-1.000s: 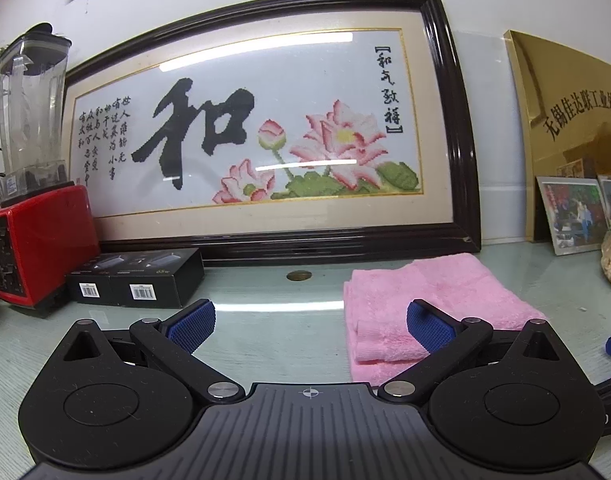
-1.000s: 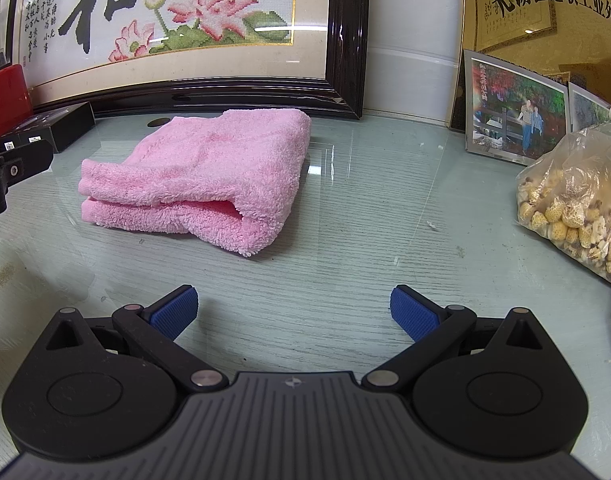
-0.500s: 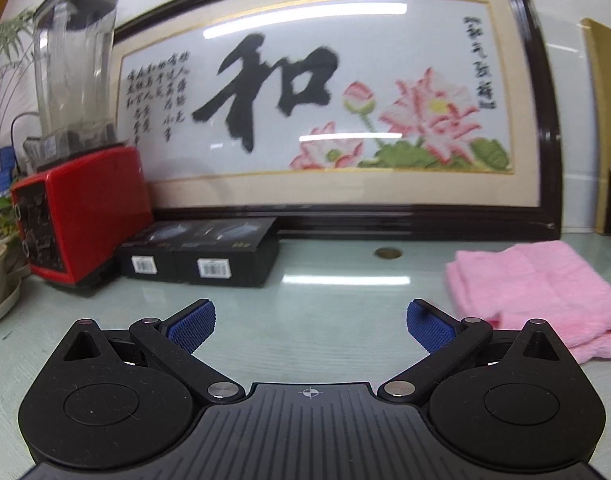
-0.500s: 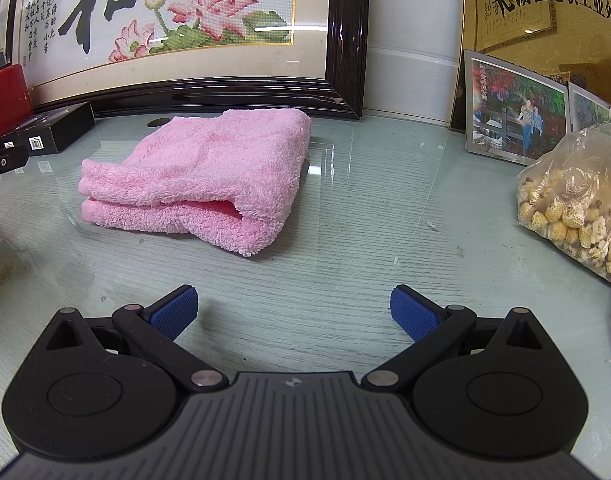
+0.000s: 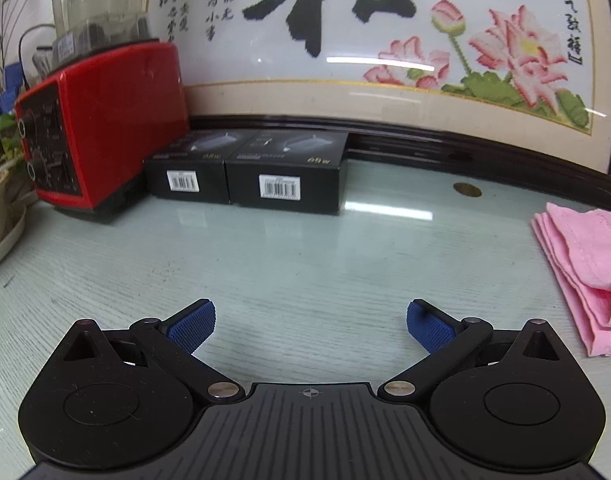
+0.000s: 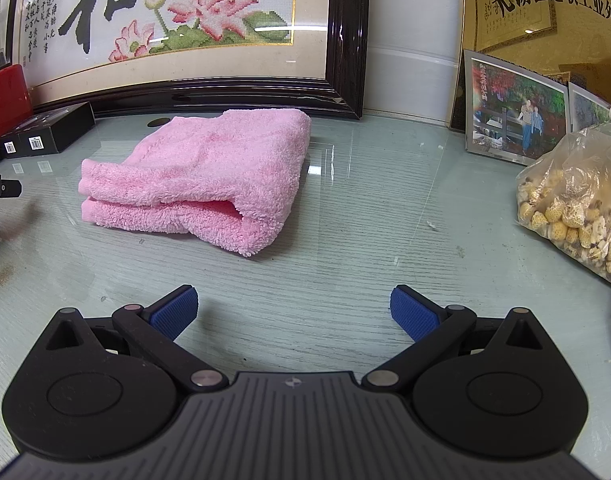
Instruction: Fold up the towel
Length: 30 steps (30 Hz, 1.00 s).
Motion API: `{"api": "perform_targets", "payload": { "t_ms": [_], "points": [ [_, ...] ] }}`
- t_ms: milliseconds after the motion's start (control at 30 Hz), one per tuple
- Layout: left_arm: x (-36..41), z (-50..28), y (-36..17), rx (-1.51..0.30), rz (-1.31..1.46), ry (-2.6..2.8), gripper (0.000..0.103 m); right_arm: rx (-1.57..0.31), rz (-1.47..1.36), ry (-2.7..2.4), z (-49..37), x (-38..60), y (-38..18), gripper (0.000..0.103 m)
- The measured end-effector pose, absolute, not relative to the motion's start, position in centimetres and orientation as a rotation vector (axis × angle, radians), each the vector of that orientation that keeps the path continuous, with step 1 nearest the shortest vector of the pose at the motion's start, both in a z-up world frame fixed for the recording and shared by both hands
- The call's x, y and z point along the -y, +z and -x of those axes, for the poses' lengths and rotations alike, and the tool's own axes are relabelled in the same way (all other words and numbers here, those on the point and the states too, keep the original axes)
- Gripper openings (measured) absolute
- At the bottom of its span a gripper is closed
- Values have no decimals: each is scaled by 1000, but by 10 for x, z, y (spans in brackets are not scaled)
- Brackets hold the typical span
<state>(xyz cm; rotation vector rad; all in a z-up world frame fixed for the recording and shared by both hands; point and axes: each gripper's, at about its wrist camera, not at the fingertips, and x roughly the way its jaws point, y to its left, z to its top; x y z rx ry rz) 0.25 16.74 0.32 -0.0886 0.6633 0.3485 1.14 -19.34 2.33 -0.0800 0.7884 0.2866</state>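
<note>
Right wrist view first: my right gripper [image 6: 293, 312] stands with its jaws spread wide and nothing between them, low over the glass table [image 6: 385, 216], and the pink towel [image 6: 209, 168] lies ahead and a little to the left, apart from my fingertips, already doubled into a thick pad with its plush folded edge toward me. I judge it light, soft and limp, with a terry pile that should not slip under my ribbed blue pads [image 6: 173, 314]; the best hold looks like a loose corner or the open layered edge, pinching every layer so none sags away. My left gripper [image 5: 310, 326] is likewise wide open and empty over bare glass, and from there the towel [image 5: 585, 268] sits only at the far right, showing its stacked thin hems, which the right view hides behind the fat fold. The left view alone shows the red blender base [image 5: 105, 128] and the full faces of two black boxes [image 5: 245, 172]; the right view alone shows the photo frame [image 6: 513, 112] and a bag of snacks [image 6: 577, 200].
</note>
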Motion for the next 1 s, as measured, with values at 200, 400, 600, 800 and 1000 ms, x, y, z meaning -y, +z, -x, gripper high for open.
{"api": "perform_targets", "payload": {
  "t_ms": [200,400,600,800,1000],
  "points": [
    [-178,-5,0,-704,123,344,103,-788,80,287,-12,192,24,103],
    [-178,-5,0,-703,116,345,103,-787,96,335,-12,192,24,103],
    [-179,-7,-1,-704,119,344,103,-782,122,450,-21,206,24,103],
    [-179,-7,-1,-704,118,344,103,-776,-29,220,-41,240,23,103],
    [-179,-6,-1,-703,119,345,103,-769,-99,115,-44,262,21,103]
  ]
}}
